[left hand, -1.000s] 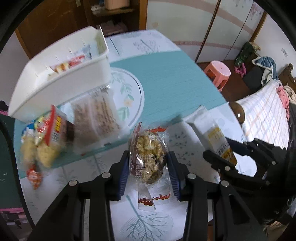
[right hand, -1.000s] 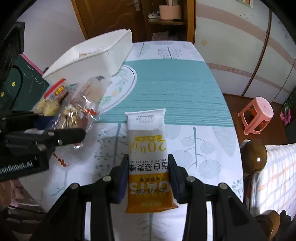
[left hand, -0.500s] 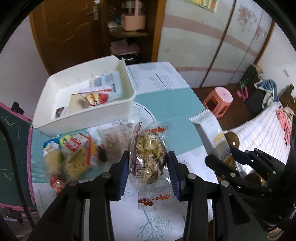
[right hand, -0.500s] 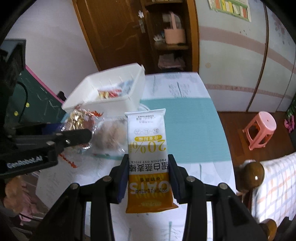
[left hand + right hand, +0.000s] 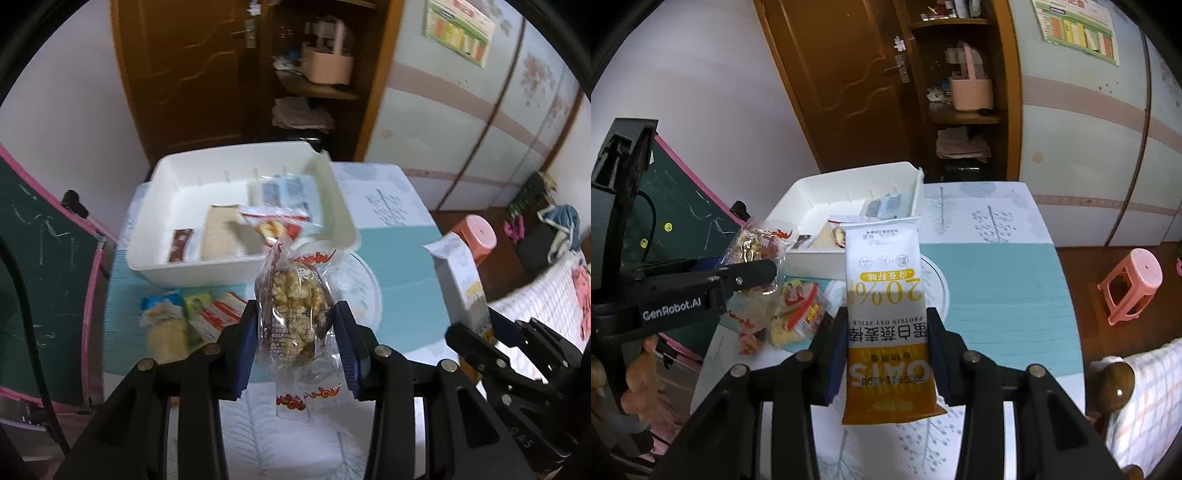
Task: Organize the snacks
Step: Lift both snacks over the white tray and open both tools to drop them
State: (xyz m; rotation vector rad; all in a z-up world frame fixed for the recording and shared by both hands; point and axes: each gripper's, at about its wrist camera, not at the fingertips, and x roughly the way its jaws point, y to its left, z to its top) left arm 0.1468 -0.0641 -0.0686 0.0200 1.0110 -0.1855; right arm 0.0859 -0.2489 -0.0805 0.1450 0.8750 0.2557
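My left gripper (image 5: 297, 347) is shut on a clear bag of puffed rice snack (image 5: 295, 314), held high above the table in front of the white bin (image 5: 195, 267). The bin holds several snack packets (image 5: 273, 221). My right gripper (image 5: 886, 354) is shut on a white and orange oat stick pack (image 5: 884, 317), also lifted, just right of the left one. The oat pack also shows in the left wrist view (image 5: 461, 284), and the rice snack in the right wrist view (image 5: 757, 254). More snack packets (image 5: 184, 321) lie on the table before the bin.
The table (image 5: 1004, 288) has a teal and white leaf-print cloth. A green chalkboard with pink frame (image 5: 40, 266) stands at the left. A pink stool (image 5: 1130, 288) stands on the floor at the right. A wooden shelf and door are behind the table.
Both grippers have risen well above the table with their packs still held. The bin's inside has come into view.
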